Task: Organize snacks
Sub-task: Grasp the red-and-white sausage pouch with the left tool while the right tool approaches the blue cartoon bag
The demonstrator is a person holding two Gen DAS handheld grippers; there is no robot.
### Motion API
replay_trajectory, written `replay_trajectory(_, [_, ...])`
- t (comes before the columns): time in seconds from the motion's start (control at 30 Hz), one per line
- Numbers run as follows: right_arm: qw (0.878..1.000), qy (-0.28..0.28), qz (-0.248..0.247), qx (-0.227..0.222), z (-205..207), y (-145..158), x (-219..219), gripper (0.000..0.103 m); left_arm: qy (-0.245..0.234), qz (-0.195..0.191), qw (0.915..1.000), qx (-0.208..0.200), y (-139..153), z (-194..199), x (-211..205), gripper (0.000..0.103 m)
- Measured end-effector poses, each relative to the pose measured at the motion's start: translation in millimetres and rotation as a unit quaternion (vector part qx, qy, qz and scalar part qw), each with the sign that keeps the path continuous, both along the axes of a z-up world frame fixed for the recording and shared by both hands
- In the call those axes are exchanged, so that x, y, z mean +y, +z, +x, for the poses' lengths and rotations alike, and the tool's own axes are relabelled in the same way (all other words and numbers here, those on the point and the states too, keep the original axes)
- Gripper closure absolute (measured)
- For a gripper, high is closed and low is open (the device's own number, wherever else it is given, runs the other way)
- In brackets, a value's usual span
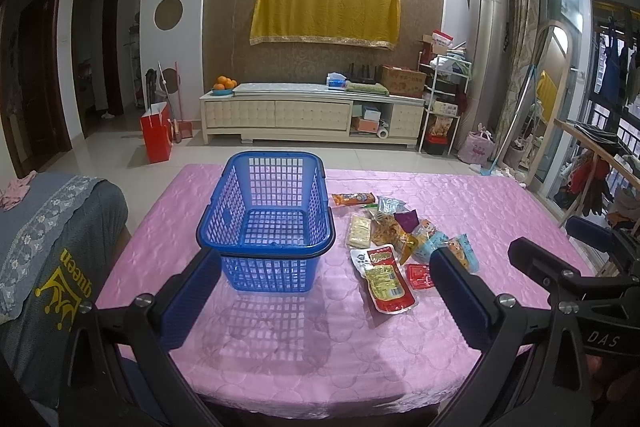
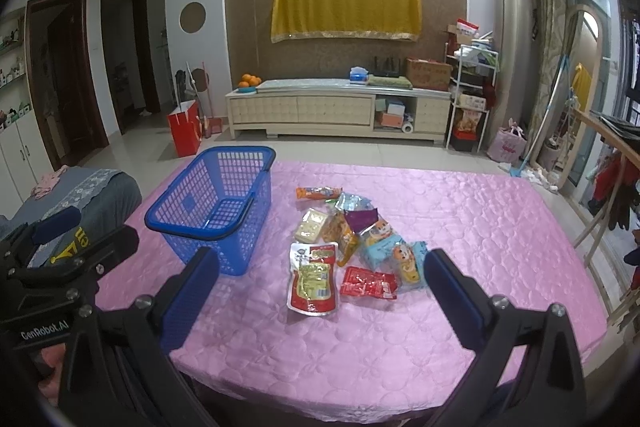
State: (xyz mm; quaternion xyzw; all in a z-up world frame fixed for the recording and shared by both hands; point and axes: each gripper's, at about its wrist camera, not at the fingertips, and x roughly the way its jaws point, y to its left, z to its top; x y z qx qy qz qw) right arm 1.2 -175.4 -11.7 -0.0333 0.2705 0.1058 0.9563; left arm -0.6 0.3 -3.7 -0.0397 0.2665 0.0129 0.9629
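An empty blue plastic basket [image 1: 266, 223] stands on the pink tablecloth [image 1: 280, 339]; it also shows in the right wrist view [image 2: 216, 207]. Beside it on its right lies a pile of snack packets [image 1: 400, 243], seen too in the right wrist view [image 2: 352, 247], with a large red pouch [image 2: 312, 277] and a small red packet [image 2: 368, 283] nearest. My left gripper [image 1: 324, 291] is open and empty, hovering in front of the basket. My right gripper [image 2: 320, 291] is open and empty, above the table in front of the snacks.
A chair with a grey cover [image 1: 52, 247] stands at the table's left. A wooden rack [image 2: 600, 195] stands to the right. A TV cabinet [image 1: 312, 115] and red bag [image 1: 156, 137] are across the floor. The table's front edge [image 2: 320, 403] is near.
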Motion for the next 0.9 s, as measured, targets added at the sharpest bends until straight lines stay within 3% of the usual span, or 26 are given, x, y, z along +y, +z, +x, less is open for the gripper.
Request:
replay_trajectory(0.53, [0.999, -0.034, -0.011, -0.027, 17.9, 3.8, -28.8, 0.000, -0.031, 0.002, 0.9992, 0.027, -4.1, 35.6, -25.5, 0.000])
replay_trajectory(0.9, [0.996, -0.054, -0.006, 0.072, 67.9, -45.8, -57.9, 0.000, -0.055, -0.024, 0.9908, 0.122, -57.7, 87.9, -51.8, 0.000])
